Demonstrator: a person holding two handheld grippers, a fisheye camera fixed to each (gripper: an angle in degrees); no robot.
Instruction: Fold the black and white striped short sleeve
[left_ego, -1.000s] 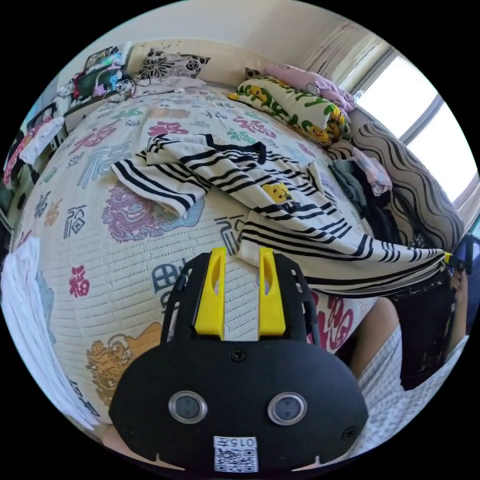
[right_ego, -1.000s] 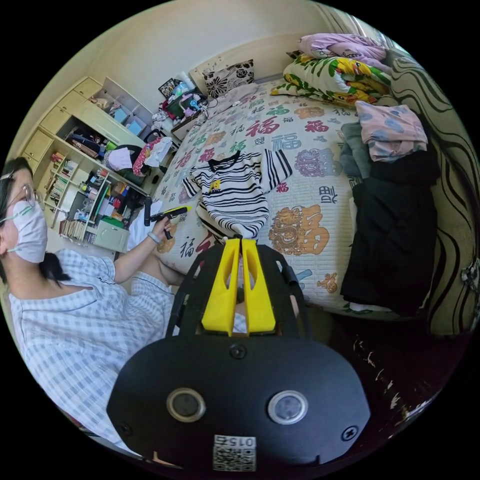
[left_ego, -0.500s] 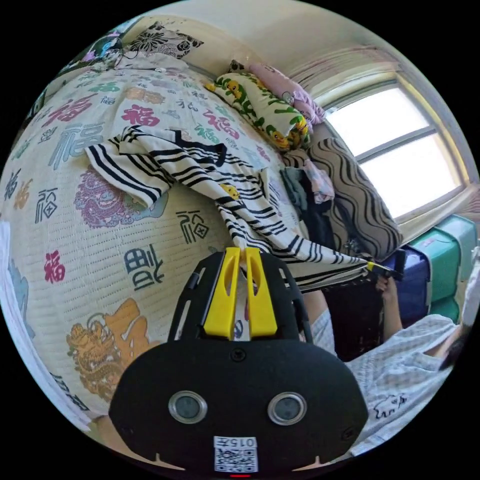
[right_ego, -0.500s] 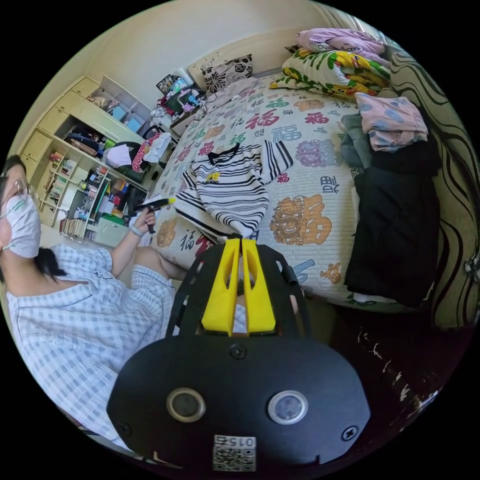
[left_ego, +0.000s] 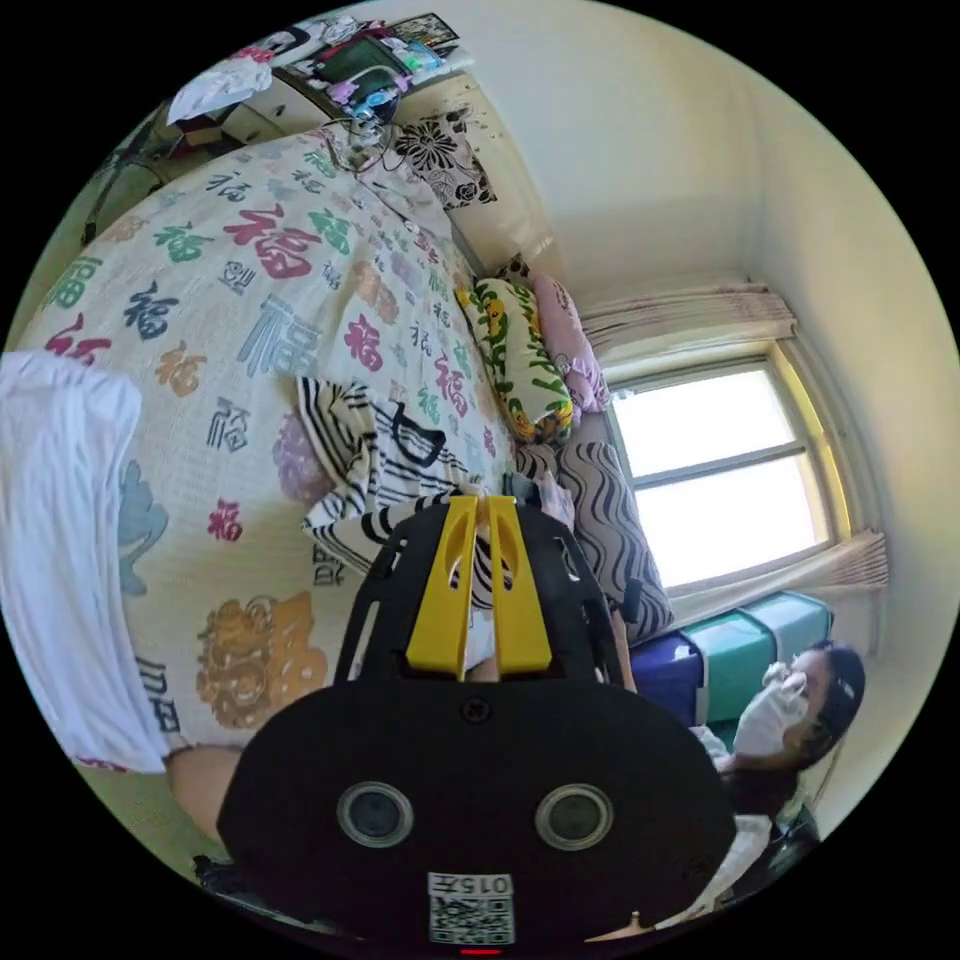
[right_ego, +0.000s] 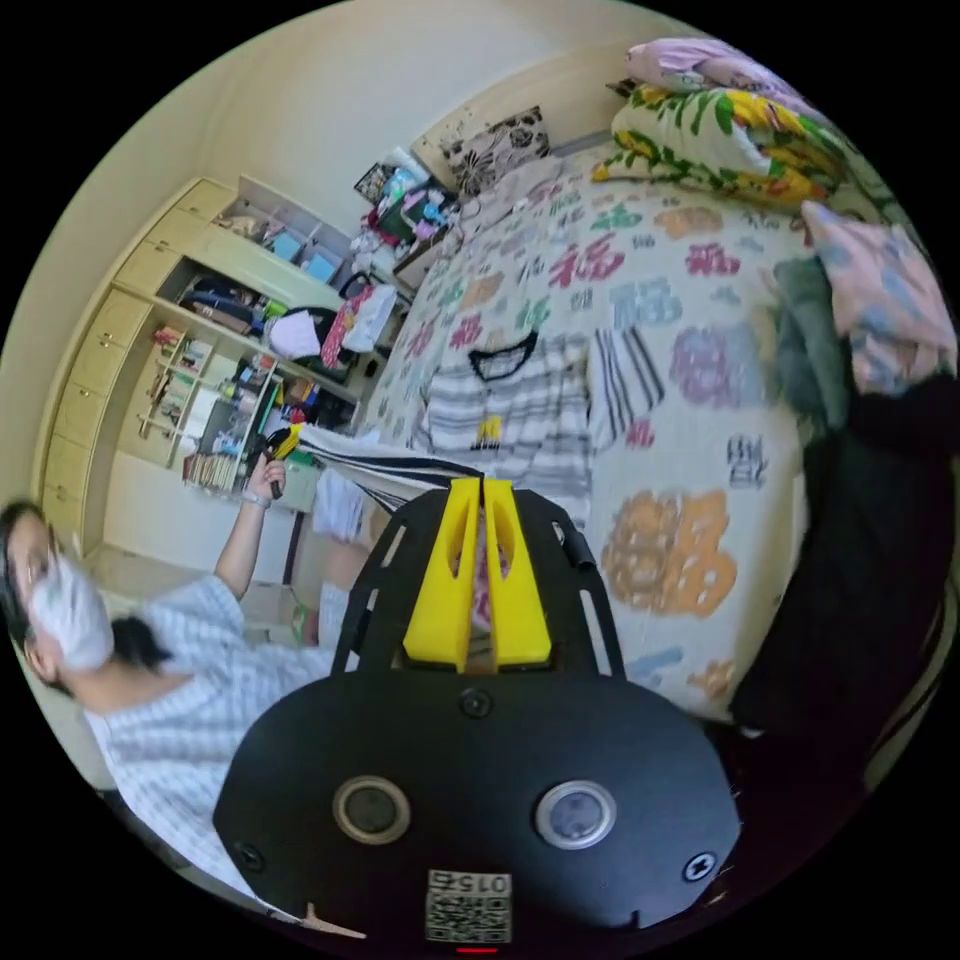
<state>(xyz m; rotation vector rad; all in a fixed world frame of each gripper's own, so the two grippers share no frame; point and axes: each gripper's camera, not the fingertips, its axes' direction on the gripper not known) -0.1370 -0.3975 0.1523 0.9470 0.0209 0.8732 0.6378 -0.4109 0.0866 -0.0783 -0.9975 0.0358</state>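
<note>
My left tool (left_ego: 478, 500) is closed on the hem of the striped shirt (left_ego: 375, 460); its jaws hide the pinched edge. My right tool (right_ego: 479, 485) is closed too, on the hem. Beyond both tips the shirt lies on the bed (right_ego: 690, 400), collar farthest away. Right of my right tool, a blurred dark garment (right_ego: 860, 560) crosses the bed's edge.

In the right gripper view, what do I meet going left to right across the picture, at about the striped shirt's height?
Shelving unit → left gripper → black and white striped shirt → purple print on the bedspread → grey-green garment → pink folded cloth.
</note>
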